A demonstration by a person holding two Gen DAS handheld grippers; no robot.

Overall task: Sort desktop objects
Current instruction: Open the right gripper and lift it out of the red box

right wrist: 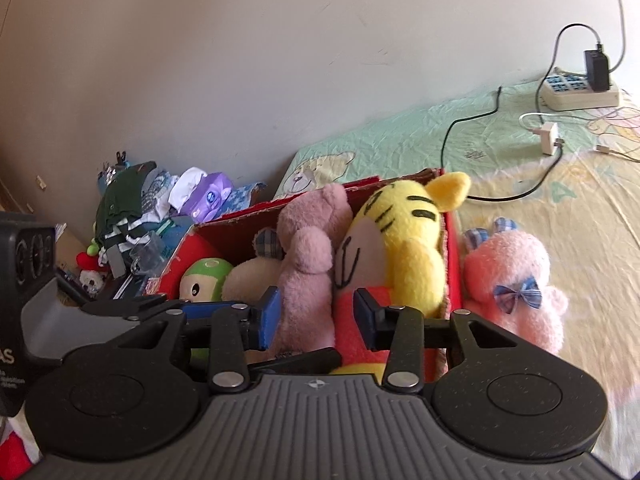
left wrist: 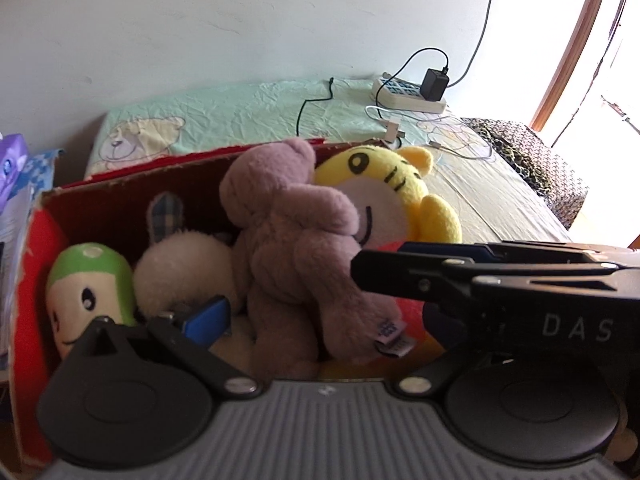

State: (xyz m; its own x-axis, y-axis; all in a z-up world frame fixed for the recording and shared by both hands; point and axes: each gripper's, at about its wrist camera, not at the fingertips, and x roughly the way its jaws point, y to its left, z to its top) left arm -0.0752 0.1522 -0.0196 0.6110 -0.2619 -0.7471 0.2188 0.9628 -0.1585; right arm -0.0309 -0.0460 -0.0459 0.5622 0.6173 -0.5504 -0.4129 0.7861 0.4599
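A red cardboard box [left wrist: 120,184] [right wrist: 452,248] on the bed holds several plush toys: a purple bear [left wrist: 288,232] [right wrist: 308,248], a yellow tiger [left wrist: 384,172] [right wrist: 408,232], a green-capped doll [left wrist: 88,280] [right wrist: 204,276] and a cream plush [left wrist: 184,268] [right wrist: 248,276]. My left gripper [left wrist: 320,320] is spread wide open over the box, the bear's legs between its fingers. My right gripper [right wrist: 318,320] [left wrist: 384,264] is open at the bear's lower body and the tiger's red front. A pink rabbit plush [right wrist: 508,280] lies outside the box, on its right.
A power strip [left wrist: 404,94] [right wrist: 580,92] with a charger and loose cables lies at the far end of the bed sheet [right wrist: 560,208]. A pile of clothes [right wrist: 132,200] and a purple tissue pack [right wrist: 212,196] sit left of the box. The left gripper's housing [right wrist: 24,272] is close by.
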